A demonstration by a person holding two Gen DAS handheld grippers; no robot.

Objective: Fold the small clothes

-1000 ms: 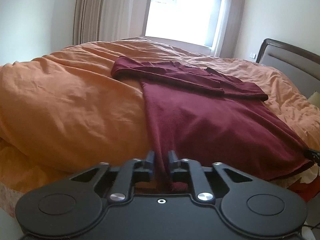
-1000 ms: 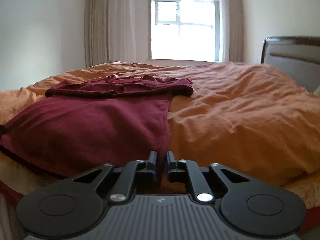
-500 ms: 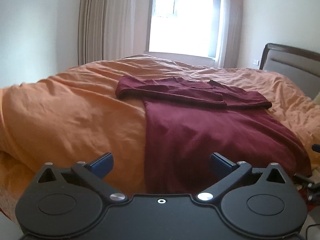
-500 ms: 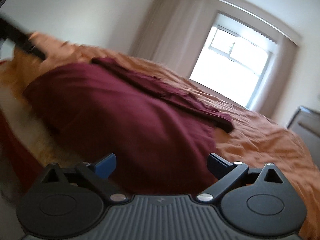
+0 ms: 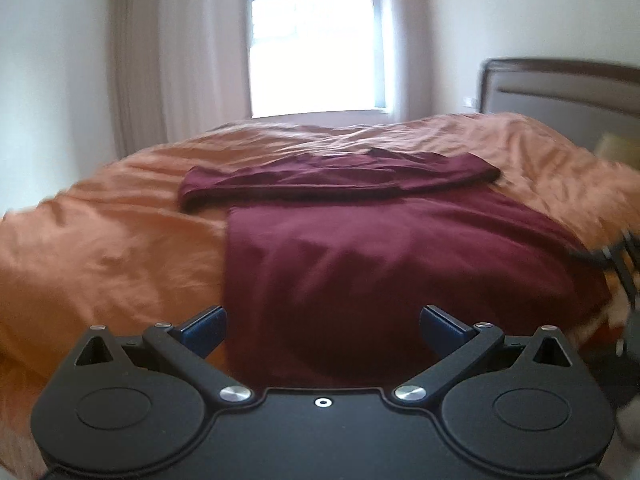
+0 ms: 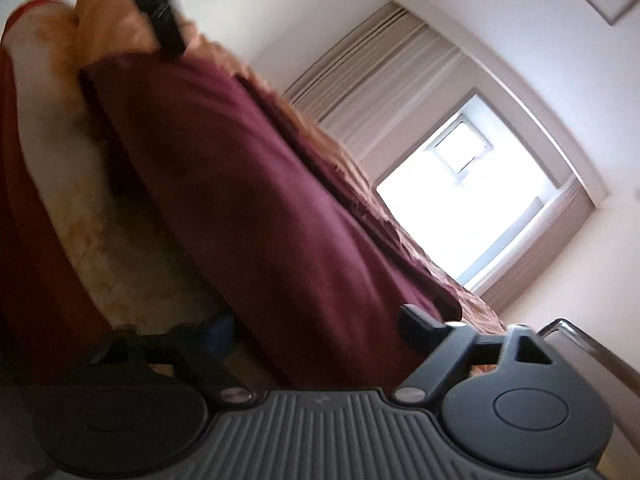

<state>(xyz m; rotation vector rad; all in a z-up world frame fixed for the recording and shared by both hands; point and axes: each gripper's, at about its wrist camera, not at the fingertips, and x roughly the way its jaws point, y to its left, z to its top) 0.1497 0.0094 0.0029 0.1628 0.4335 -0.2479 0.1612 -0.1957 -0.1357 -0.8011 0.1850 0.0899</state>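
Note:
A dark maroon garment (image 5: 380, 248) lies flat on the orange bed cover (image 5: 100, 248), its sleeves folded across the far end. My left gripper (image 5: 322, 330) stands open at the garment's near hem, holding nothing. In the right wrist view, tilted steeply and blurred, the same maroon garment (image 6: 260, 200) fills the middle. My right gripper (image 6: 316, 328) is open too, close to the garment's near edge, with nothing gripped. The other gripper shows as a dark blurred shape (image 6: 154, 4) at the top left of that view.
A window (image 5: 316, 52) with curtains (image 5: 140, 72) is behind the bed. A dark headboard (image 5: 560, 88) stands at the right. The bed's pale side (image 6: 92, 248) and a red layer (image 6: 24, 200) below it show in the right wrist view.
Both grippers were shut on the garment's near hem one second ago and have opened and let go. The left view has pulled back slightly; the right gripper has rolled hard sideways.

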